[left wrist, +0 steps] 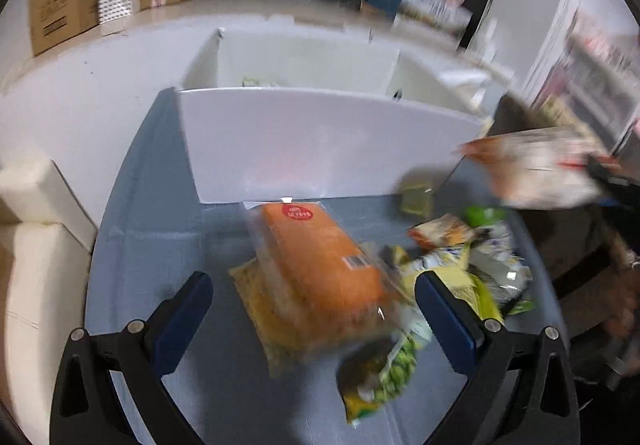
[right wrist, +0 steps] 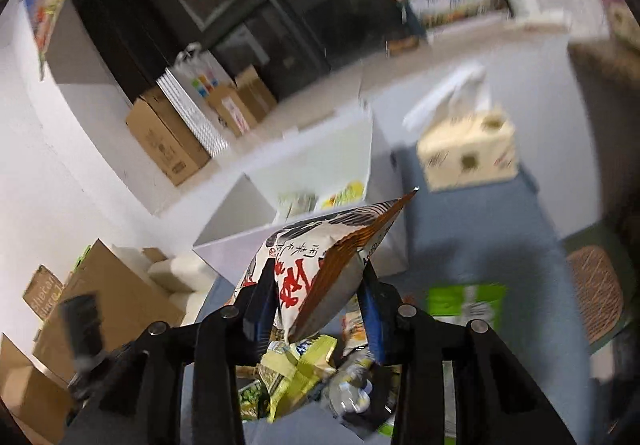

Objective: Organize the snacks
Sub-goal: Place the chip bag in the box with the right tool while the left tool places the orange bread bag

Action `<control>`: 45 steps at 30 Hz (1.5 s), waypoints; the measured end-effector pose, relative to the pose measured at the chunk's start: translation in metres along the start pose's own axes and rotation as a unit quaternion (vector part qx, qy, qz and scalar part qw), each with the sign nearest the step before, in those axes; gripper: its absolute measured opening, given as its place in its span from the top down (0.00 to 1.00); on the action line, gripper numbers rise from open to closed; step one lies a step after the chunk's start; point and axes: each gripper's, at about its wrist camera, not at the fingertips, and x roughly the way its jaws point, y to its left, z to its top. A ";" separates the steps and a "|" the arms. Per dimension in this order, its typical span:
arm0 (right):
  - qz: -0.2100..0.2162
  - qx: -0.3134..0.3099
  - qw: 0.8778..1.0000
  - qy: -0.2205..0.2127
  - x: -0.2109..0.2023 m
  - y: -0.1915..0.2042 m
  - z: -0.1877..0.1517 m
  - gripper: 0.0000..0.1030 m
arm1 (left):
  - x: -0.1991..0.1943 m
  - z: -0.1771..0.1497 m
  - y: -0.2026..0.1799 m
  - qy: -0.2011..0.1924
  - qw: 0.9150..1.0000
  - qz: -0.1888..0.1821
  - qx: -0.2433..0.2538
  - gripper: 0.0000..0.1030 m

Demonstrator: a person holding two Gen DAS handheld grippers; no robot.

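My left gripper (left wrist: 314,299) is open, its jaws wide on either side of an orange packet (left wrist: 320,261) that lies on a yellow packet (left wrist: 264,309) on the blue table (left wrist: 160,213). A pile of green and yellow snack bags (left wrist: 472,269) lies to its right. My right gripper (right wrist: 320,285) is shut on a white and orange snack bag (right wrist: 320,261) and holds it in the air above the pile (right wrist: 304,369). That bag also shows in the left wrist view (left wrist: 536,165), blurred. A white open box (left wrist: 320,141) stands behind, with a few packets inside (right wrist: 320,199).
A tissue box (right wrist: 468,153) stands on the table to the right of the white box. Cardboard boxes (right wrist: 168,141) line the far wall and the floor at left (right wrist: 100,297). A wicker stool (right wrist: 596,285) stands at the right.
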 end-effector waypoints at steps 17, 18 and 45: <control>-0.026 -0.018 0.998 -0.055 -0.078 0.001 -0.018 0.60 | 0.047 0.022 -0.024 0.047 0.998 0.035 0.029 0.41; -0.026 -0.019 0.998 -0.056 -0.077 0.000 -0.018 0.60 | 0.038 0.019 -0.025 0.035 0.998 0.029 0.032 0.41; -0.038 -0.053 0.997 0.042 0.142 0.032 0.128 0.00 | 0.015 0.186 0.034 -0.137 0.990 0.033 0.006 0.01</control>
